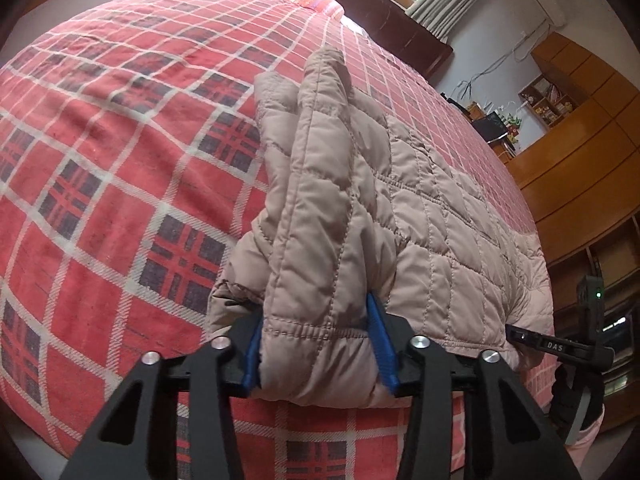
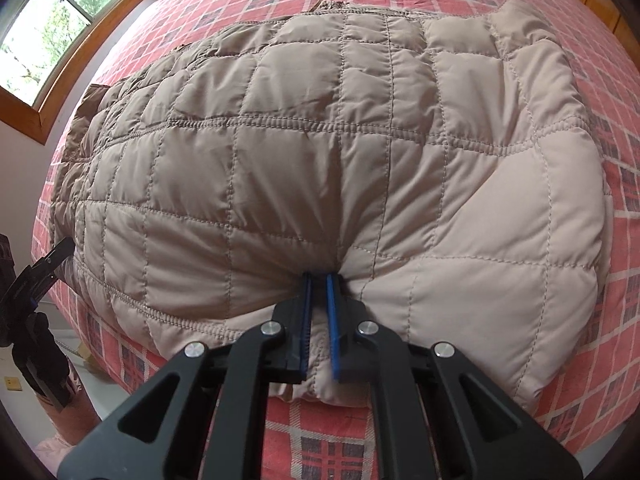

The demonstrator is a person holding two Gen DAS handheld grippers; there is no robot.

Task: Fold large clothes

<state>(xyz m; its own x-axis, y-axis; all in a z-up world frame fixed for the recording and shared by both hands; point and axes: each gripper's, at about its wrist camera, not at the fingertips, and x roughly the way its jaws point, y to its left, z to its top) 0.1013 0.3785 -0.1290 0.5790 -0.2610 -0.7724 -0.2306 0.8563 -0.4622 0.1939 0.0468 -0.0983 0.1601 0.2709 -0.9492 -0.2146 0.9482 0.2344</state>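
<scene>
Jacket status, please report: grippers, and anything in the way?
Left gripper shut on jacket hem, thick fold. Right gripper shut on hem, thin pinch. Jacket on plaid bedspread. Nothing in the way.

- Soft daylight enters through the window (image 2: 52, 36), overexposed at its panes.
- Fisheye bends the bedspread (image 1: 120, 160); corners go dark.
- Shadows stay faint.

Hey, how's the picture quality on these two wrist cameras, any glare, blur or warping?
Left wrist: strong fisheye bulge across the plaid bedspread, slight softness, dark corners. Right wrist: window blown out by daylight, quilted jacket evenly lit and sharp, same bulging.
</scene>
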